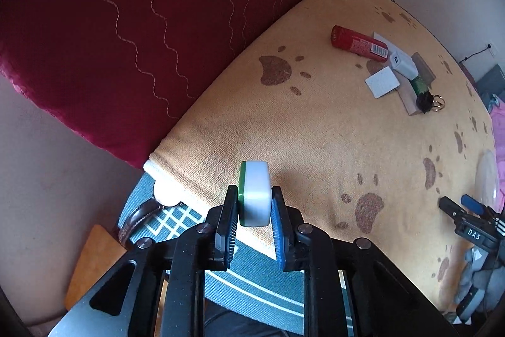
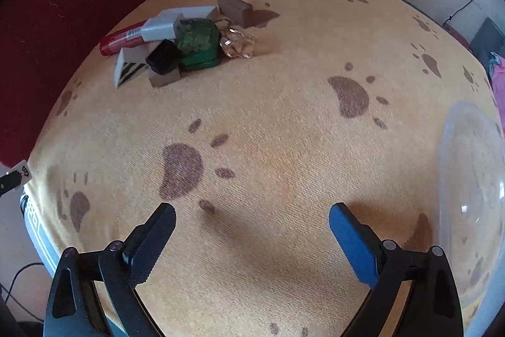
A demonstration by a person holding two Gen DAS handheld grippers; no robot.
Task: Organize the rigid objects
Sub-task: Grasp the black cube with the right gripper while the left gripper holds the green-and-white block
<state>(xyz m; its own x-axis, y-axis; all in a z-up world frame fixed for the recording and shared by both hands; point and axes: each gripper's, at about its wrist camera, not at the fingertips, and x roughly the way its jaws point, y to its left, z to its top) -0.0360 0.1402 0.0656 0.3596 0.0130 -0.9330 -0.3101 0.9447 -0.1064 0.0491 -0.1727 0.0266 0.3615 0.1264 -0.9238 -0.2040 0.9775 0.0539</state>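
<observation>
My left gripper [image 1: 254, 200] is shut on a white tile with a green back [image 1: 255, 195], held upright just above the near edge of the orange paw-print blanket [image 1: 284, 122]. A heap of small objects lies far off on the blanket: a red tube [image 1: 358, 43], a white charger [image 1: 404, 65], a white square pad [image 1: 382, 81], wooden blocks [image 2: 235, 9], a green box [image 2: 199, 45], a black box [image 2: 162, 56] and a clear crystal piece [image 2: 238, 45]. My right gripper [image 2: 252, 218] hangs open over bare blanket, nothing between its fingers, and shows at the right edge of the left wrist view [image 1: 459, 206].
A clear plastic bowl [image 2: 473, 195] sits at the blanket's right edge beside my right gripper. A dark red quilt [image 1: 132, 21] borders the blanket on the left. A teal striped cloth [image 1: 252, 273] and a brown strap [image 1: 139, 217] lie below the blanket's near edge.
</observation>
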